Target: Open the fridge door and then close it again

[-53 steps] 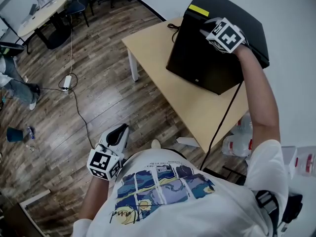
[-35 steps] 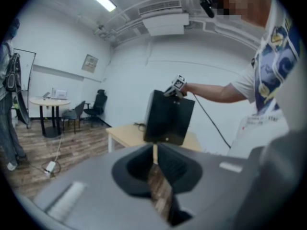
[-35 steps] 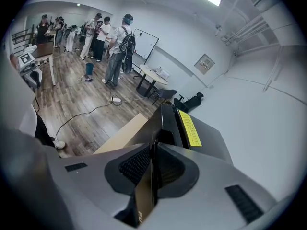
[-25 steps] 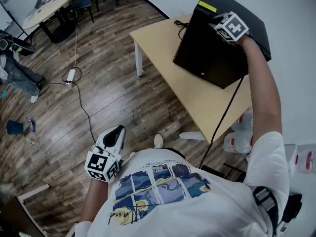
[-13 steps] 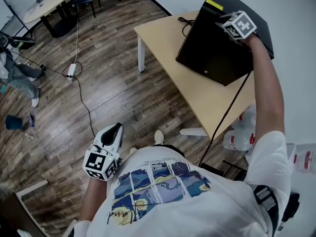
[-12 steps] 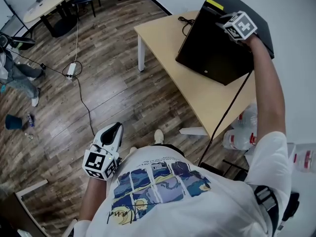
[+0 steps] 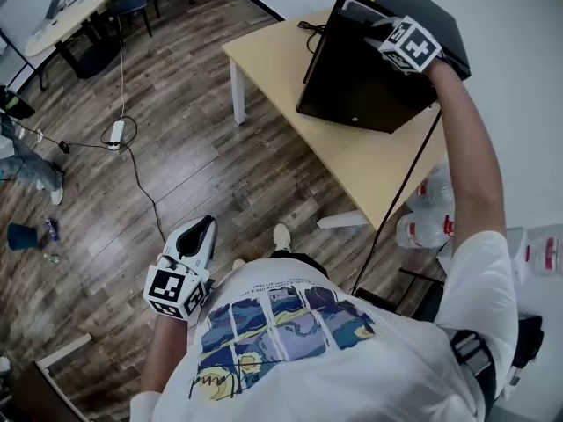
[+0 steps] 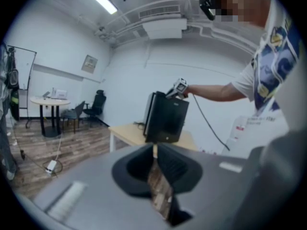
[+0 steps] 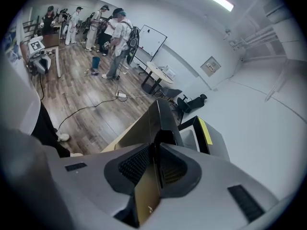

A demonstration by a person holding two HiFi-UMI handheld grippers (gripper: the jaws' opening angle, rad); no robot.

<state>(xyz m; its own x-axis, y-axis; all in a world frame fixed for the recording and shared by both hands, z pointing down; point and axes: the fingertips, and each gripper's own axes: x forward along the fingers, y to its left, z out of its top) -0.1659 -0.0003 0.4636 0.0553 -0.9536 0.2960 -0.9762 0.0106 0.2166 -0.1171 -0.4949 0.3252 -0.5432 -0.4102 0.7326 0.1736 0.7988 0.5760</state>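
Note:
A small black fridge (image 7: pixel 413 3) stands on a light wooden table (image 7: pixel 281 69). Its door (image 7: pixel 356 82) stands ajar, and a strip of pale interior (image 9: pixel 189 138) shows behind it. My right gripper (image 7: pixel 376 29) sits at the door's top edge, which runs between the pads (image 9: pixel 139 164); the jaws are easing open slightly while still on it. In the left gripper view the fridge (image 8: pixel 165 119) stands ahead with the right gripper (image 8: pixel 178 87) on top. My left gripper (image 7: pixel 202 229) hangs low beside the person's body, shut and empty.
A black cord (image 7: pixel 396 200) hangs from the fridge over the table's near edge. Plastic bottles and bags (image 7: pixel 427 227) lie on the floor at the right. A cable with a power strip (image 7: pixel 114 134) crosses the wooden floor. Several people (image 9: pixel 115 37) stand far off.
The fridge door, flush with the body before, has swung out and a gap shows at its top. My right gripper moved with the door's edge. The left gripper stayed low.

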